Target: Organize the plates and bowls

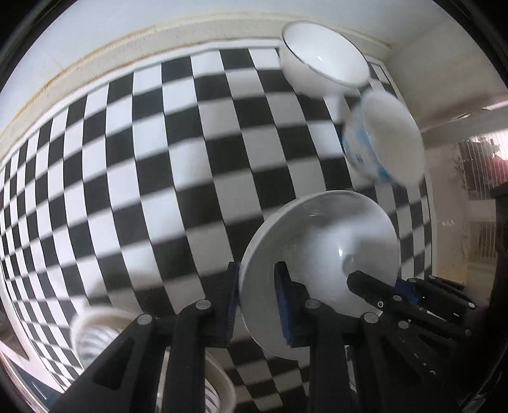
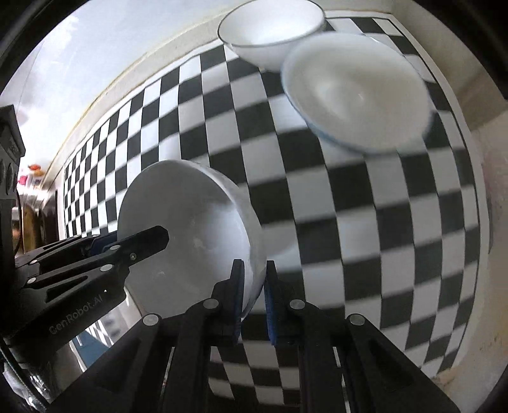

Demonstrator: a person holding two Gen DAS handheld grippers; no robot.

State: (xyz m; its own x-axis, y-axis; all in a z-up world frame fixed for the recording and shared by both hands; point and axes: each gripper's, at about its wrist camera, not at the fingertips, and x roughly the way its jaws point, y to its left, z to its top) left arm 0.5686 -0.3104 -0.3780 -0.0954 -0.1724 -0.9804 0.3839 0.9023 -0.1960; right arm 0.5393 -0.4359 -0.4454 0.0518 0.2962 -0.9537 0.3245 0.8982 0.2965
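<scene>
Both grippers hold one plain white bowl [image 1: 320,251] above the checkered cloth. My left gripper [image 1: 257,286] is shut on its left rim. My right gripper [image 2: 255,286] is shut on its right rim, and the bowl [image 2: 190,235] fills the left of the right wrist view. The right gripper's fingers [image 1: 374,289] show at the bowl's far side, and the left gripper's fingers [image 2: 139,244] show in the right wrist view. A blue-patterned bowl [image 1: 384,139] [image 2: 355,92] and a white bowl with a dark rim [image 1: 324,63] [image 2: 270,28] stand at the far corner.
The black-and-white checkered cloth [image 1: 143,165] [image 2: 381,222] covers the table. Ribbed white dishes [image 1: 95,333] lie at the lower left of the left wrist view. A pale wall [image 1: 95,35] runs behind the table. Dark furniture [image 2: 9,165] stands at the left.
</scene>
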